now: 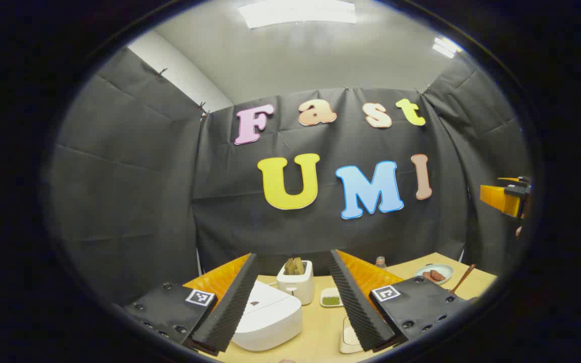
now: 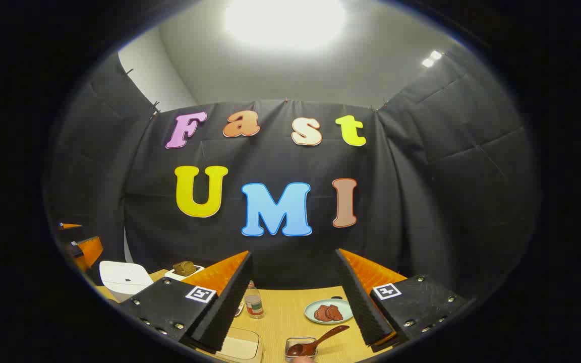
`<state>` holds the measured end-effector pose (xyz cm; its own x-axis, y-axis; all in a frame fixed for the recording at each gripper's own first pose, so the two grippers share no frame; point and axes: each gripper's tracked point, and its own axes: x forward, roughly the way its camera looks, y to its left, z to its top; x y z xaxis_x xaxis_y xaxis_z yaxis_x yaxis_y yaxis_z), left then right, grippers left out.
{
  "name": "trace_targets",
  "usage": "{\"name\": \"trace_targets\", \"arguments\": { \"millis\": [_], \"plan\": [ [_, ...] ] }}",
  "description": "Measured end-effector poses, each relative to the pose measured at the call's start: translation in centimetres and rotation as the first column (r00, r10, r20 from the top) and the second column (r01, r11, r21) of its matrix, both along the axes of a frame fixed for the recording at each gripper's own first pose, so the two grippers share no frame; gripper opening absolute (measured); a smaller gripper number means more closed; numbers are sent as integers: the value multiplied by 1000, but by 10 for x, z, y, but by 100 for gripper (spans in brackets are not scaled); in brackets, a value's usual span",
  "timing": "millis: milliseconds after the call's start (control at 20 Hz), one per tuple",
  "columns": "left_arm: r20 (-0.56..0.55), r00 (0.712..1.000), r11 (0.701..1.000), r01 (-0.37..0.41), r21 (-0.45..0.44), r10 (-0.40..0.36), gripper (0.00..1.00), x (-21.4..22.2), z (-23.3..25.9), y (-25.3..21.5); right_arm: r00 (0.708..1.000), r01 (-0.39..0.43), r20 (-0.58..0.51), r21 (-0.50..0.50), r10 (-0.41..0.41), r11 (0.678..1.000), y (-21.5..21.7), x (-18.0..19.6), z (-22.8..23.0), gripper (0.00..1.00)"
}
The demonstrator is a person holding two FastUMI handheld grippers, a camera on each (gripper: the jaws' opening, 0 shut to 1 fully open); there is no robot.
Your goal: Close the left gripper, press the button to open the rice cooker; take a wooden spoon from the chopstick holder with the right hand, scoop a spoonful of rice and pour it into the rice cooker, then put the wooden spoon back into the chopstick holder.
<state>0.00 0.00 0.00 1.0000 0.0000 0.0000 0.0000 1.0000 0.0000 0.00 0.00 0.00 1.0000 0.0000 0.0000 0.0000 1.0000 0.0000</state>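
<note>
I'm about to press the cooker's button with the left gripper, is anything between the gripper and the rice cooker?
Nothing visible. In the left gripper view the rice cooker lies low between the open fingers of the left gripper, lid down, with only air between them. The toaster stands behind the cooker, out of the path.

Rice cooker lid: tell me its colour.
White, on the rice cooker; clearest in the left gripper view, low between the fingers.
</note>
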Motion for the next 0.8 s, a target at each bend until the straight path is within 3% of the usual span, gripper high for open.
{"name": "trace_targets", "arguments": {
  "millis": [300,500,550,650,700,750,800],
  "plan": [
    [-9,1000,1000,-13,1,13,94,2,0,5,1000,1,-4,7,-1,1000,-1,1,-2,97],
    [-2,1000,1000,-9,12,9,98,3,3,4,1000,6,-9,7,-5,1000,-2,1,-4,97],
    [-2,1000,1000,-7,12,7,94,3,3,3,1000,7,-10,9,-6,1000,-2,2,-5,97],
    [-4,1000,1000,-4,13,4,98,5,4,3,1000,6,-14,12,-6,1000,-1,1,-6,97],
    [-4,1000,1000,-1,13,1,94,6,3,3,1000,7,-15,9,-7,1000,-1,1,-7,97],
    [-5,1000,1000,2,12,-2,98,4,3,3,1000,9,-15,7,-8,1000,-2,2,-7,97],
    [-3,1000,1000,4,12,-4,94,4,3,4,1000,9,-15,5,-9,1000,-2,2,-7,97]
  ]
}}
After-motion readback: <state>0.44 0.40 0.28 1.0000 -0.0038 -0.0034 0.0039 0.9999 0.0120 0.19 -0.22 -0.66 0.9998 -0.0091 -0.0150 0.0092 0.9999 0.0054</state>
